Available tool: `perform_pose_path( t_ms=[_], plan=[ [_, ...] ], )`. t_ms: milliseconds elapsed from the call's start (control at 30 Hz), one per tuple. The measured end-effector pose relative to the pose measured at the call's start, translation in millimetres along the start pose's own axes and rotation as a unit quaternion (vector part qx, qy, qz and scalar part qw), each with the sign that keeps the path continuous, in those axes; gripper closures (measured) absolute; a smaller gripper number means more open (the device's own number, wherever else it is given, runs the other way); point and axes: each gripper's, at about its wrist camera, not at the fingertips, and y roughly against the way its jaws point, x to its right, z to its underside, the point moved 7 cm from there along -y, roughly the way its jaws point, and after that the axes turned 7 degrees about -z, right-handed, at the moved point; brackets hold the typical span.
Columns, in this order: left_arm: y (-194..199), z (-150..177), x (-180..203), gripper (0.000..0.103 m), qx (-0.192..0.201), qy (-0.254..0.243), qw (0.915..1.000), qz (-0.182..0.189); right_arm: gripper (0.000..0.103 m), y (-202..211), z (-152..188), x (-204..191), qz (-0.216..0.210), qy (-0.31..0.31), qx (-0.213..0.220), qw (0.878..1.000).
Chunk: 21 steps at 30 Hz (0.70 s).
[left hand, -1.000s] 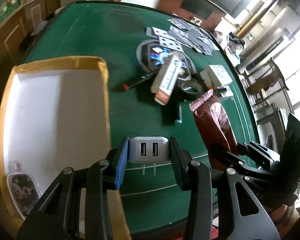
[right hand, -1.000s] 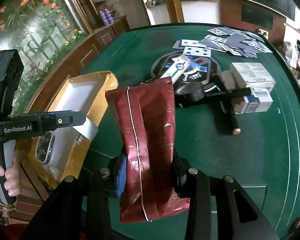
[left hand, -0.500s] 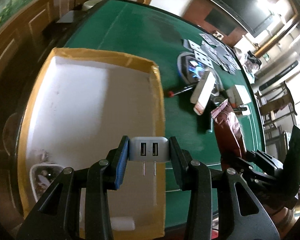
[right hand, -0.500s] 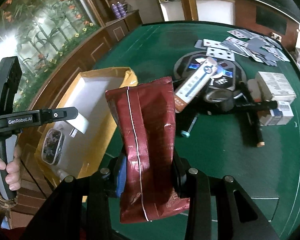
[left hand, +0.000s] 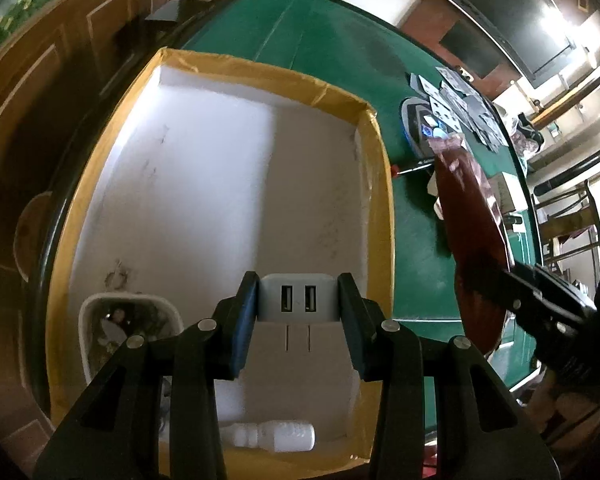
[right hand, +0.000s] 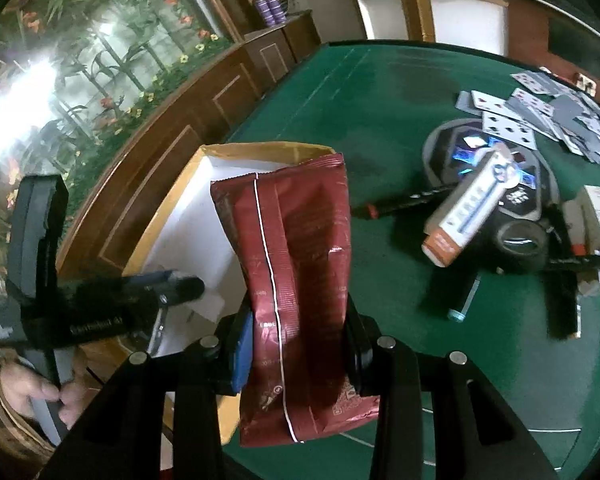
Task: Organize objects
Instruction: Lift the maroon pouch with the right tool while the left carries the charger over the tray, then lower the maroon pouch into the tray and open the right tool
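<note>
Left gripper lettering — blurred, unreadable

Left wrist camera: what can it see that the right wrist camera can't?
Only the left wrist view shows the USB charger clamped in the left gripper, plus the small white bottle and oval dish lying inside the box.

Only the right wrist view shows the striped carton, the tape roll and the flower mural.

Both show the green table, the playing cards, and the red bag in the right gripper.
</note>
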Motion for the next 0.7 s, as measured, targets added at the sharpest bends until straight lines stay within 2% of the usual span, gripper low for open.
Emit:
perform_pose_path(
  t_ms=[267, 567, 700],
  plan=[
    [-2.6, 9.2, -9.9, 0.064, -0.006, 0.009, 0.9999, -0.002, 0.066, -31.4, -15.5, -15.6, -0.045, -0.045, -0.018, 0.998],
    [-1.6, 14.1, -23.6, 0.064, -0.007, 0.023, 0.9997, -0.009, 0.066, -75.0, -38.3, -22.8, -0.098, -0.145, -0.032, 0.984],
    [-3.9, 13.4, -24.0, 0.064, -0.009, 0.026, 0.9996, -0.010, 0.066, -92.1, -46.1, -21.0, -0.101, -0.175, -0.036, 0.979]
  ],
)
